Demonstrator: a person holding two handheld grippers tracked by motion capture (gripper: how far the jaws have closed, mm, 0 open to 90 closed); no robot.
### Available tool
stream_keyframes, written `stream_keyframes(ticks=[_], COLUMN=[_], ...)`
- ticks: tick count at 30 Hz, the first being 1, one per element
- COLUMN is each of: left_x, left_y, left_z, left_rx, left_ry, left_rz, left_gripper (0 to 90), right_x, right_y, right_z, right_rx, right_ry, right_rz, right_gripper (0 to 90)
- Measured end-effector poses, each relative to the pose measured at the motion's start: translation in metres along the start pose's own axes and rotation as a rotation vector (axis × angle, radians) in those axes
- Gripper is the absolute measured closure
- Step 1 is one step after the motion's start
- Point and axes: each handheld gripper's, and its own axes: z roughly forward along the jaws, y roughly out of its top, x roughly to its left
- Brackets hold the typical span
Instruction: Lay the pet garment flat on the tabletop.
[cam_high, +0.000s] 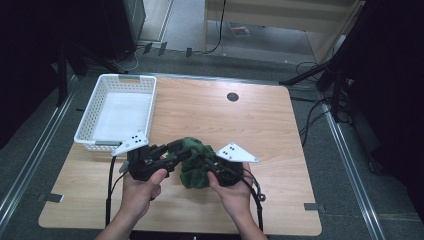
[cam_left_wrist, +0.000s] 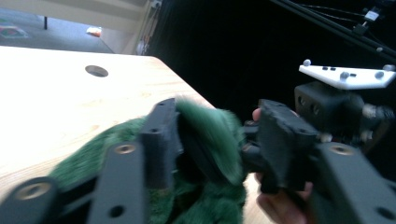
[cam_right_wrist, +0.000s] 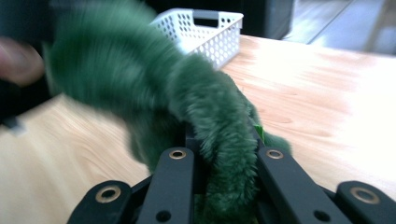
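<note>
Both grippers, left (cam_high: 172, 152) and right (cam_high: 207, 165), pinch a green cloth (cam_high: 196, 165) near the table's (cam_high: 280, 150) near edge; open wood lies right, basket (cam_high: 120, 107) far left.

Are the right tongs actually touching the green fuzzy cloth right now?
Touching. In the right gripper view the green fuzzy cloth runs down between the two black jaws of the right tongs, pressed against both, with no gap.

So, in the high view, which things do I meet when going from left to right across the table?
White basket → left gripper → green fuzzy cloth → right gripper → bare wooden table.
</note>
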Motion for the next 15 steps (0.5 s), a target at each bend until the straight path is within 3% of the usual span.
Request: stream_keyframes(ticks=[1, 2, 3, 4, 5, 7, 8, 11, 15], left_x=[0.000, 0.007, 0.007, 0.012, 0.017, 0.029, 0.045, 0.065, 0.065], left_y=[0.000, -0.001, -0.001, -0.002, -0.003, -0.009, -0.020, -0.037, -0.045], left_z=[0.000, 0.000, 0.000, 0.000, 0.001, 0.003, 0.010, 0.019, 0.025], left_rx=[0.000, 0.012, 0.012, 0.022, 0.029, 0.042, 0.070, 0.110, 0.139], left_ry=[0.000, 0.020, 0.020, 0.017, 0.011, 0.009, 0.021, -0.007, -0.009], left_rz=[0.000, 0.012, 0.012, 0.006, 0.004, 0.000, -0.034, -0.089, -0.044], left_gripper=[43.8, 41.2, 39.6, 39.6, 35.9, 35.2, 33.1, 32.0, 30.5], right_x=[0.000, -0.013, -0.013, -0.017, -0.027, -0.031, -0.038, -0.041, -0.040], right_y=[0.000, 0.002, 0.002, 0.003, 0.003, 0.003, 0.003, 0.003, 0.004], right_z=[0.000, -0.005, -0.005, -0.007, -0.012, -0.013, -0.017, -0.021, -0.024], right_rx=[0.000, -0.020, -0.020, -0.027, -0.051, -0.059, -0.077, -0.094, -0.106], right_ry=[0.000, 0.052, 0.052, 0.072, 0.118, 0.137, 0.190, 0.216, 0.221], right_rz=[0.000, 0.088, 0.088, 0.118, 0.182, 0.191, 0.206, 0.203, 0.201], right_gripper=[82.4, 82.6, 82.6, 82.6, 82.6, 82.6, 82.6, 82.6, 82.5])
